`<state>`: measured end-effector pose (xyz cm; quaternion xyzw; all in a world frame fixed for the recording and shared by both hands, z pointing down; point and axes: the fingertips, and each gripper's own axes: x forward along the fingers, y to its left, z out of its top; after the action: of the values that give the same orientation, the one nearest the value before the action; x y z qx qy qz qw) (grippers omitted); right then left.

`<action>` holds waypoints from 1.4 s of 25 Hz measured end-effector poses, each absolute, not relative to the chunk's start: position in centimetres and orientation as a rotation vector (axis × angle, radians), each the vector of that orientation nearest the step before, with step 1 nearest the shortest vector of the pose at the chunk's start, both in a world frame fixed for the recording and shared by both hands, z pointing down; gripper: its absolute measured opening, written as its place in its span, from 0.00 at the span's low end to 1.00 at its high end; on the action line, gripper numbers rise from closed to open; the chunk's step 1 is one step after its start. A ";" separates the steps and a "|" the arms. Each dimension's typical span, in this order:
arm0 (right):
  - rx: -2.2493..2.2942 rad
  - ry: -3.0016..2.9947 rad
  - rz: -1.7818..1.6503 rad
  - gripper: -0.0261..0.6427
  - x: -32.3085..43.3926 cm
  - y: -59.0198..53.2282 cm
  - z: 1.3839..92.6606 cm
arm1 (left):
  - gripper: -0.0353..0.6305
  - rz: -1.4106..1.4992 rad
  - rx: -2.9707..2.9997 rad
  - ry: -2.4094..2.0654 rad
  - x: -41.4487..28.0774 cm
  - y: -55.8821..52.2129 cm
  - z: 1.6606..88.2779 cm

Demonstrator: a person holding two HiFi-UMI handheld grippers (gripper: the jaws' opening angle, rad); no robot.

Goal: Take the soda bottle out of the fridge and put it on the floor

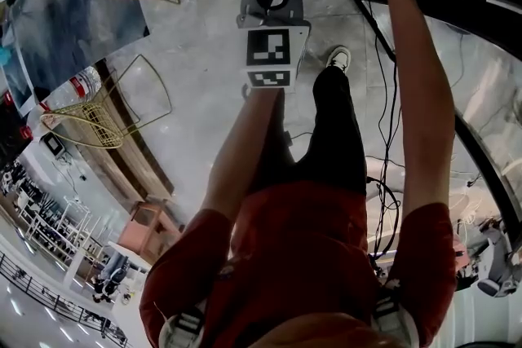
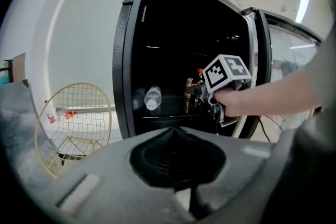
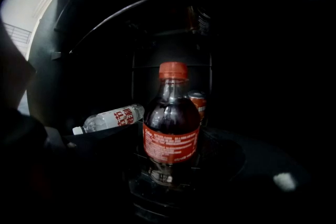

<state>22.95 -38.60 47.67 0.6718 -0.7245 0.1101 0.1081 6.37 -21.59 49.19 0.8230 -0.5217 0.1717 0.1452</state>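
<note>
Right claw [image 2: 198,96] reaches into the open black fridge [image 2: 126,60], its jaws spread wide round the lower body of the clear plastic soda bottle with dark cola, a red cap and a red label [image 3: 171,128]. In the dim view it appears to be grasping the bottle. The bottle is upright inside the fridge, with a clear water bottle lying on its side [image 3: 113,119] behind it to the left and a small can [image 3: 198,99] just behind. Left claw [image 2: 176,131] is clenched on nothing, outside the fridge.

The bottle looks nearly full, so it should be weighty and, being pressurised, firm. Its smooth chilled wall may be slippery. A hold on the labelled belly looks safer than one on the narrow neck for carrying it upright to the grey concrete floor [image 1: 196,69].
</note>
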 end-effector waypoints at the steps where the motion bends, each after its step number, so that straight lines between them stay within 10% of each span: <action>1: 1.975 -2.137 0.334 0.55 23.0 -38.7 47.7 | 0.05 0.499 2.368 -1.504 6.3 -21.5 49.2; 35: 1.825 -2.109 0.383 0.49 22.6 -33.8 47.4 | 0.05 0.556 2.338 -1.580 5.3 -16.1 42.8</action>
<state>22.63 -33.82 47.45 0.6397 -0.7391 0.1344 0.1626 5.26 -16.11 42.79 0.8057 -0.5446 0.1916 0.1322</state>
